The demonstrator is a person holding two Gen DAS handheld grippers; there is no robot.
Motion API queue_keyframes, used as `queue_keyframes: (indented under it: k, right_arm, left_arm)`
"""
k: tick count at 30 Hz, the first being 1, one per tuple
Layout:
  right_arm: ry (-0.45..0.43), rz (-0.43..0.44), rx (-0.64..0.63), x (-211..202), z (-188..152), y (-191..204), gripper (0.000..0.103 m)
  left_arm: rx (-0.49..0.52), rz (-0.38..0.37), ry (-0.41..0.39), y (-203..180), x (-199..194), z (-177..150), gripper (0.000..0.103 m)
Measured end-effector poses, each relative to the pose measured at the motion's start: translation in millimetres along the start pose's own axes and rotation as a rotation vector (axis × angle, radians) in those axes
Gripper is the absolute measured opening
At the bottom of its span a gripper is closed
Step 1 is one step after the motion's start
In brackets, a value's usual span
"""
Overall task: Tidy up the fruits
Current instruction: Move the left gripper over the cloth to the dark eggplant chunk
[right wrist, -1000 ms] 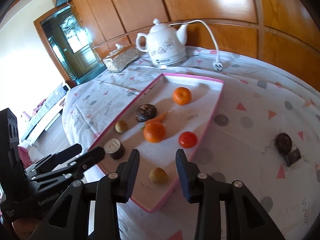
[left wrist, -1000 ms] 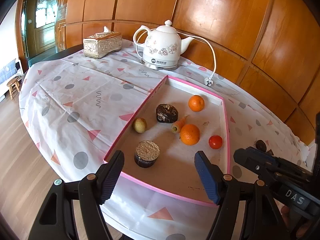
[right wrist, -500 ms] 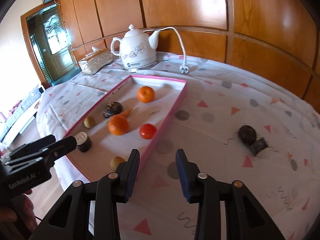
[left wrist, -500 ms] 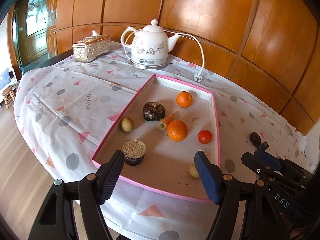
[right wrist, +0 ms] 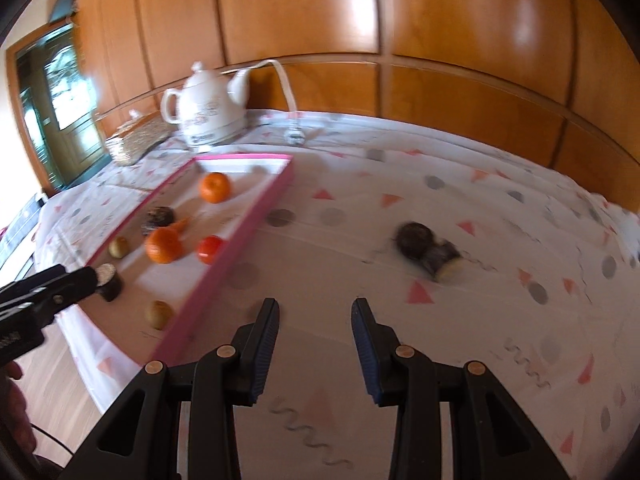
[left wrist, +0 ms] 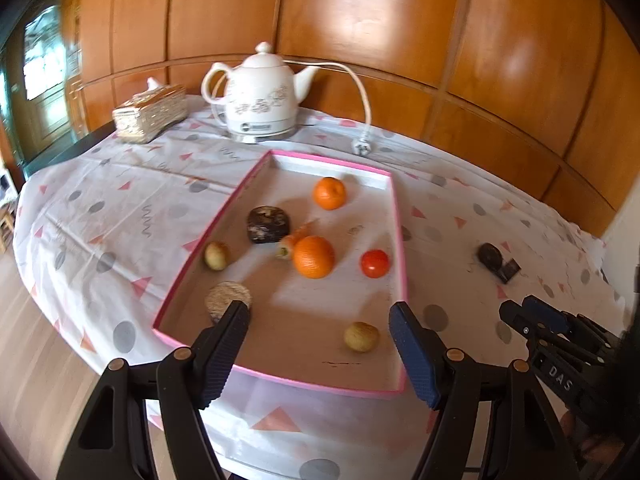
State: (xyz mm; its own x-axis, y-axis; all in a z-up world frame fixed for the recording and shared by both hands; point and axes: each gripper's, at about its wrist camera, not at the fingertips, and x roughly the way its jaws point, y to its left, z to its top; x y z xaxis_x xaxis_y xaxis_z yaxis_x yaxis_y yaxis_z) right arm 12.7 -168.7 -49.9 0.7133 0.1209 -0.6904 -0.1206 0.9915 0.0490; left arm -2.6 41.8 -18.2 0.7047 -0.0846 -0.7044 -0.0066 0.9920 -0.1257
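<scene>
The empty right gripper (right wrist: pixel 315 344), jaws narrowly parted, is nearer the dark fruit (right wrist: pixel 414 240) lying ahead-right outside the tray (right wrist: pixel 224 264); the left gripper (left wrist: pixel 320 344) gapes empty.

Glossy varnished wood is seen on the wall (left wrist: pixel 360 20). The kettle (left wrist: pixel 260 96) looks like glazed white ceramic. Thin, creased printed cloth (right wrist: pixel 440 208) covers the table. The tray (left wrist: pixel 400 240) looks like matt cardboard. Oranges (left wrist: pixel 313 257) are dimpled, the tomato (left wrist: pixel 375 263) smooth and shiny.
</scene>
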Motion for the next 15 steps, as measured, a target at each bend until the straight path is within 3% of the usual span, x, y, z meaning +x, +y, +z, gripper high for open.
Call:
queue_keyframes:
  k: [7,15]
  right_arm:
    - [0.039,-0.093,0.111,2.1,-16.5,-43.4,0.038]
    - [0.045,-0.160,0.173,-5.7,-31.2,-80.4,0.038]
  left_arm:
    - [0.090,-0.059,0.002,-24.8,0.3,6.7,0.073]
    - [0.231,-0.226,0.102,-78.9,19.6,17.8,0.072]
